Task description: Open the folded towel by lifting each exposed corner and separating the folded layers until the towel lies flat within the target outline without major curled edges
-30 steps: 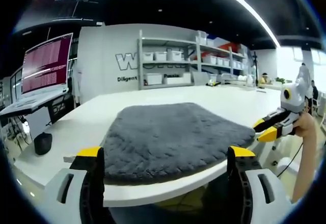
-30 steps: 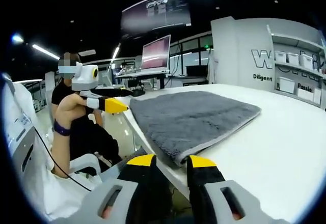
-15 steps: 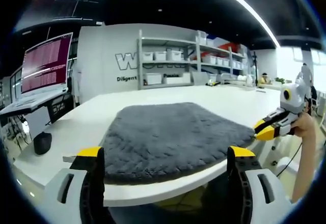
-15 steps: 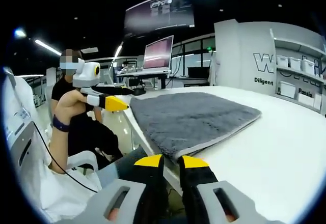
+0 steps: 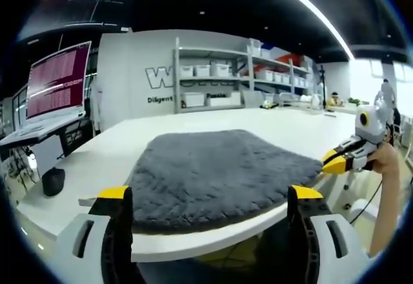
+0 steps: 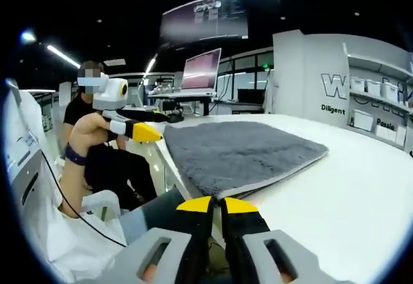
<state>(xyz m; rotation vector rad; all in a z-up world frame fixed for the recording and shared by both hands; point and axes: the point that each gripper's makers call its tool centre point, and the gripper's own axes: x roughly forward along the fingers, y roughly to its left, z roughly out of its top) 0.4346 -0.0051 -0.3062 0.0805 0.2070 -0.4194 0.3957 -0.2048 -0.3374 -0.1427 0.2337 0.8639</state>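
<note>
The grey towel lies folded on the white table, its nearest edge along the table's front edge. No target outline can be made out on the table around it.

Left gripper: the jaws stand wide apart and hold nothing; they sit just off the table's front edge, one to either side of the towel's near edge. In the right gripper view this gripper shows at the towel's far left corner, close to the cloth but not visibly on it.

Right gripper: the yellow tips are nearly together with only a narrow gap, and no cloth is seen between them. They sit just below the towel's near corner, at the table edge. In the left gripper view this gripper appears at the towel's right corner; whether it touches is uncertain.

Judgement on the step: the corner pick is not yet made. To do it well, each jaw pair should take only the top layer at its corner, biting shallow, then lift and peel outward away from the fold, both sides level, so the lower layer stays put.

Hard to make out: how many layers the fold has, where the fold line runs, and the towel's far edge.
</note>
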